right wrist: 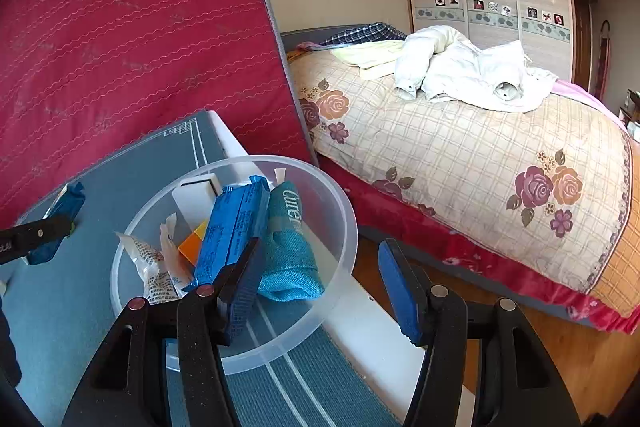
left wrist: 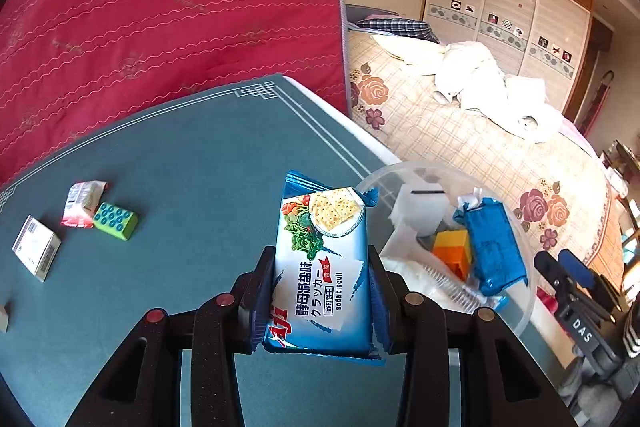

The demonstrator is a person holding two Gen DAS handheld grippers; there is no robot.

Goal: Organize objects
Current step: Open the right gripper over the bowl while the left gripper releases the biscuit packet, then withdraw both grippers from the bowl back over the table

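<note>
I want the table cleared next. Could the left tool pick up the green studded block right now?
Probably not yet: the left tool is shut on the blue soda biscuit packet, so its jaws are full. The green studded block lies uncovered on the teal table mat, touching only a red-white wrapper.

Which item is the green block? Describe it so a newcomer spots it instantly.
Start at the teal table beside the red mattress, then look to its left side, far from the clear bowl. The green block lies against a pink-and-white wrapper, near a white box; it alone has blue studs on top.
</note>
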